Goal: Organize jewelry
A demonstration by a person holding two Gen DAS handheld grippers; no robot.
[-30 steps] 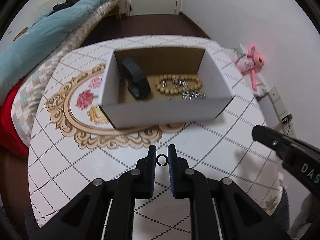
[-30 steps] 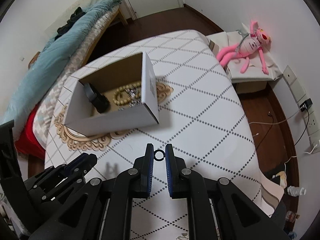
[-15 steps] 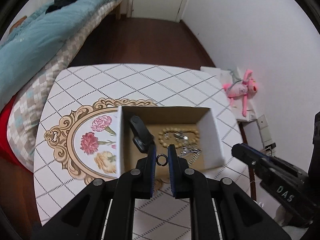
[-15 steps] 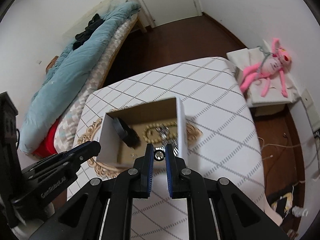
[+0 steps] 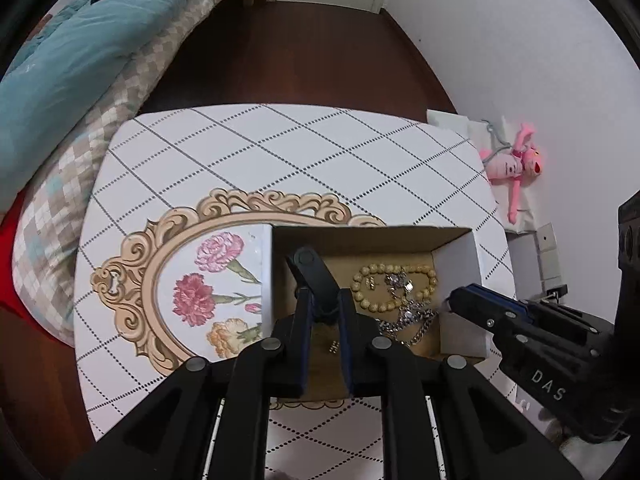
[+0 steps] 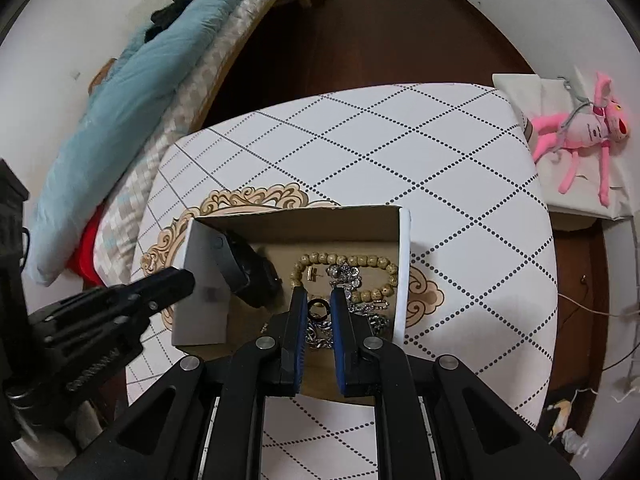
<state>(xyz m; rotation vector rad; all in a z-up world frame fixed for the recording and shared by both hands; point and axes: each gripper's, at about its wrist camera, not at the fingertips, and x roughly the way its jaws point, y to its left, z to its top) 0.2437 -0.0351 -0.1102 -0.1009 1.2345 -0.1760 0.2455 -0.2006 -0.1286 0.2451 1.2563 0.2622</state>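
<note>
An open cardboard box (image 5: pixel 460 252) (image 6: pixel 404 264) stands on the table. Inside lie a black watch (image 5: pixel 316 272) (image 6: pixel 252 276), a wooden bead bracelet (image 5: pixel 394 286) (image 6: pixel 348 262), silver chains (image 5: pixel 412 320) (image 6: pixel 360 312) and small gold studs (image 5: pixel 334 346). My left gripper (image 5: pixel 325 312) hangs over the box with its jaws slightly apart; I see no ring between them. My right gripper (image 6: pixel 319 310) is shut on a small black ring (image 6: pixel 319 308) above the chains in the box.
The table (image 5: pixel 320 152) has a diamond-pattern cloth with a floral oval print (image 5: pixel 200 280). A bed with a teal duvet (image 5: pixel 80 40) lies to the left. A pink plush toy (image 6: pixel 580 128) lies on a low stand at the right.
Both grippers have moved forward and down over the box. The ring held by my left gripper half a second ago is no longer between its jaws. The right one still holds its ring.
</note>
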